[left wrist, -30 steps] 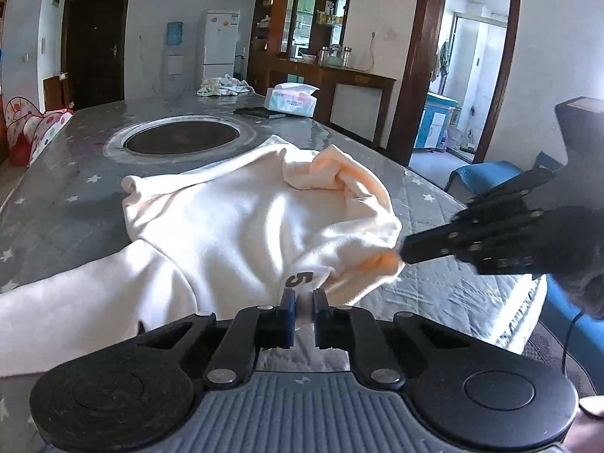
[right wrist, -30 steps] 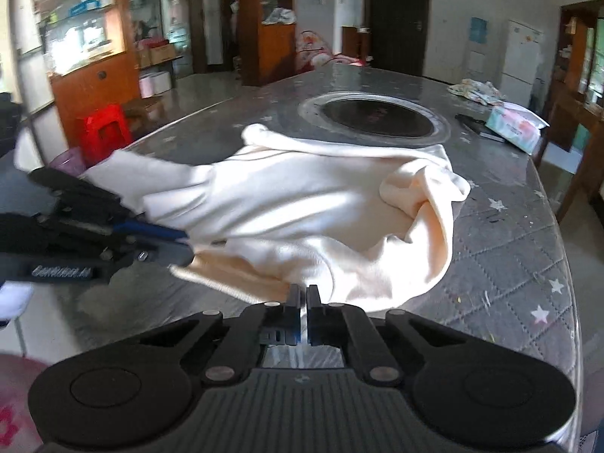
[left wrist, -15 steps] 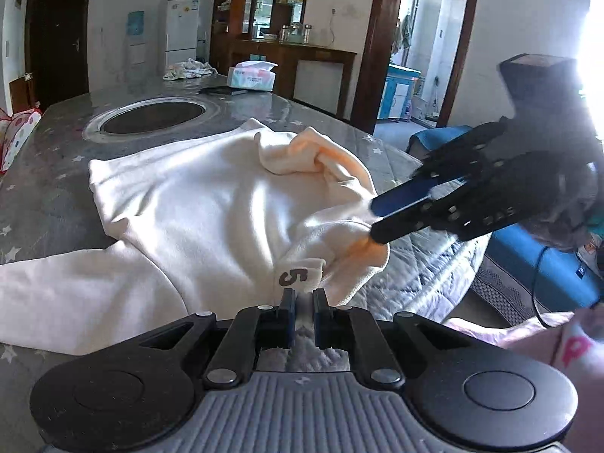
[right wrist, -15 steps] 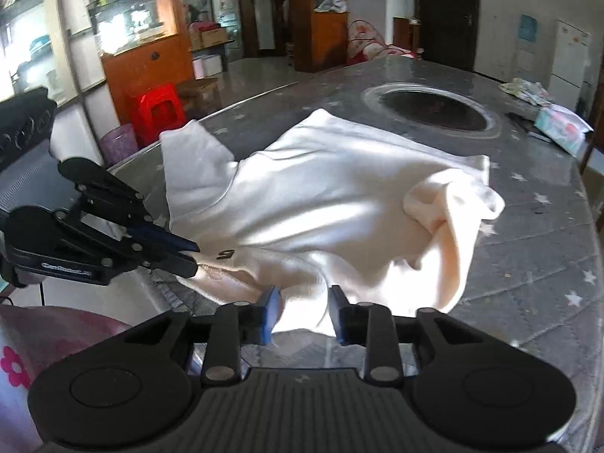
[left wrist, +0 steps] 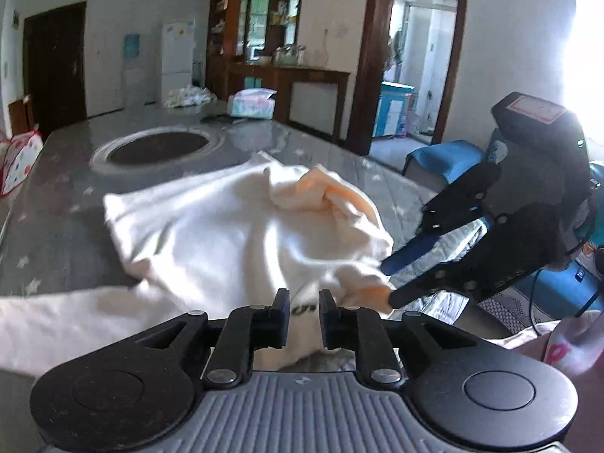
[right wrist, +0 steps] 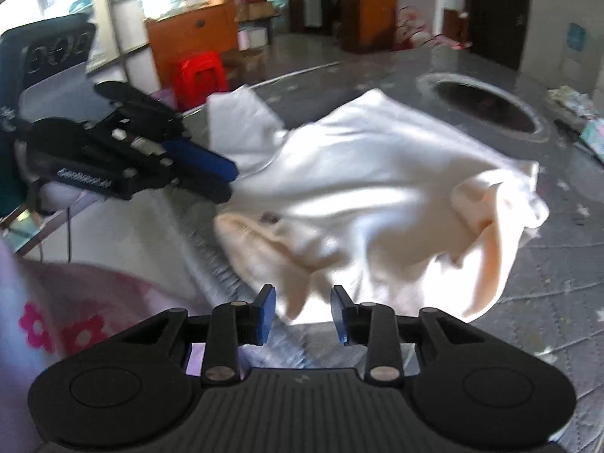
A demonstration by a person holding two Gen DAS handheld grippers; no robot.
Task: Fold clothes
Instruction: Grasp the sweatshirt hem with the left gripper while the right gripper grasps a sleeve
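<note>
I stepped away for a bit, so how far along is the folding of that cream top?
Hardly started. The cream top lies rumpled on the table, one sleeve trailing out, no neat fold visible. Both the left gripper and right gripper sit open at its near edge, gripping nothing. All the folding remains.

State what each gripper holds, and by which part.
Right gripper open, holding nothing. Left gripper: hem of white garment between its fingers; grip cannot be told.

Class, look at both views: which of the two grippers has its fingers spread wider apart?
The right gripper: a wide gap between its blue-padded fingers, only loosely around the cream garment. The left gripper shows a narrower gap, cloth between its fingers.
</note>
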